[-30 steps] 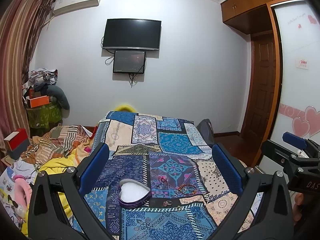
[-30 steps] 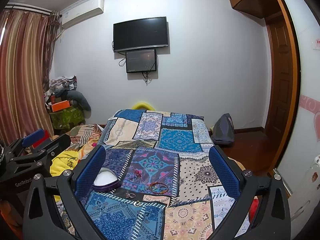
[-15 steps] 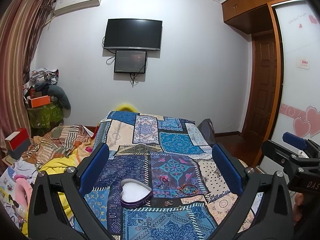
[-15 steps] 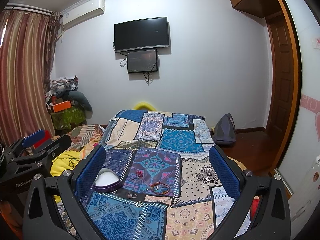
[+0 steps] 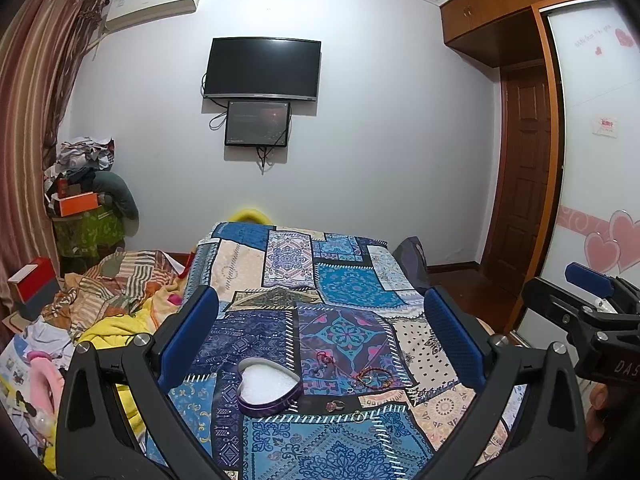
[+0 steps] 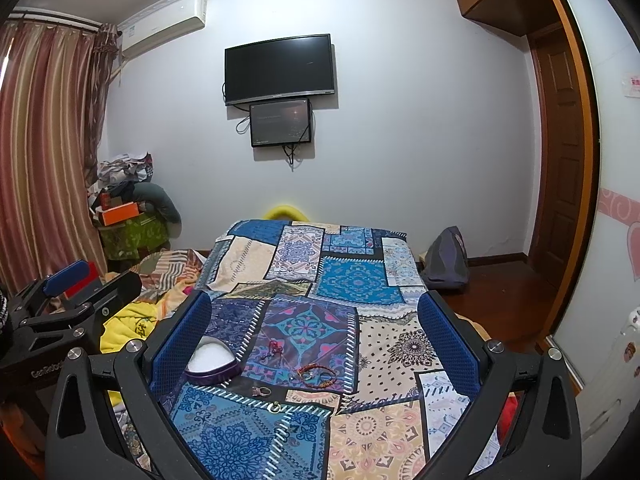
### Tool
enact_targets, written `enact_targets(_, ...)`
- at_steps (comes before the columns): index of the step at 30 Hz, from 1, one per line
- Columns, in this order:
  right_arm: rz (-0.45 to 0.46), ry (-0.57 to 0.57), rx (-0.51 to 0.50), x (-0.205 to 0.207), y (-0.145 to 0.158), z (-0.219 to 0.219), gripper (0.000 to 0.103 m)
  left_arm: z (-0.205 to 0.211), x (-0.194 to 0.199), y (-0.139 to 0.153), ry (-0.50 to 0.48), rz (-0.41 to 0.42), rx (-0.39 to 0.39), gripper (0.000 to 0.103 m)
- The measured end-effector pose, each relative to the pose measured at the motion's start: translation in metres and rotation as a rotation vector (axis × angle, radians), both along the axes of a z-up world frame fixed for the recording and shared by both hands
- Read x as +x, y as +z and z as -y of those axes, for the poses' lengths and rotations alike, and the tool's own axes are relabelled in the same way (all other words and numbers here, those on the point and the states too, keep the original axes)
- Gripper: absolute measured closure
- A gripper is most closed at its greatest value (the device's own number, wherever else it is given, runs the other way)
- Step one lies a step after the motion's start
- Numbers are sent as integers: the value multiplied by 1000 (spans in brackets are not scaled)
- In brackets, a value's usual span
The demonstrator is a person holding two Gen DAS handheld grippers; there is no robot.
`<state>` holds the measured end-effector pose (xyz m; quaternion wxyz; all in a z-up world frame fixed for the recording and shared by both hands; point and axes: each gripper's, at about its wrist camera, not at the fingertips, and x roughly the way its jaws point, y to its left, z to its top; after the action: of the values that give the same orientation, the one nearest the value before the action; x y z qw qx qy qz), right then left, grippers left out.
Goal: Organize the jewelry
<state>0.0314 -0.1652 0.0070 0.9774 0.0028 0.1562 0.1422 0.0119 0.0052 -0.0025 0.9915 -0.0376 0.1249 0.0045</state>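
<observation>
I see the bed (image 5: 352, 292) running away from me toward the far wall, patchwork quilt (image 6: 352, 280) on top, TV (image 5: 262, 68) and a smaller screen (image 5: 258, 122) mounted above its far end. Bedding pile (image 5: 116, 300) sits left of the bed, wardrobe (image 5: 600, 160) on the right, dark bag (image 6: 446, 260) on the floor by the door. My left tongs (image 5: 322, 344) hang over the near end of the quilt, blue pads spread wide, nothing between them. Right tongs (image 6: 316, 338) likewise over the quilt, pads wide apart, empty. Each one shows up at the edge of the other's camera, so they sit side by side. Jewelry is all on the quilt's near end: purple heart tin (image 5: 269, 386), open, white lining up, lying flat; in the right view its left side is hidden behind my left pad. Just right of the tin lies a small dark red piece (image 5: 325, 358), and further right a red beaded bracelet (image 5: 374, 378), apart from the tin. Nearer to me, a ring (image 6: 262, 391) and a second small ring (image 6: 273, 407), both loose on the fabric, close to each other but not touching.
</observation>
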Motion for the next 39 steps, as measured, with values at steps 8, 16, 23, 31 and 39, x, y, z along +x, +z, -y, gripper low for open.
enact_targets(8,-1,17,18,0,0,1,1,-1,-1,-1,6,3,7,0)
enact_targets(16,2,32,27,-1,3,0,1,-1,-1,-2,15,3,4,0)
enact_targets(23,1,33,24,0,3,0,1,-1,-1,-3,17,5,7,0)
enact_targets(31,-11,29,18,5,1,-1,1,0,0,-4,14,3,9,0)
enact_targets(39,-27,23,10,12,-3,-1,1,-1,7,-8,11,-18,7,0)
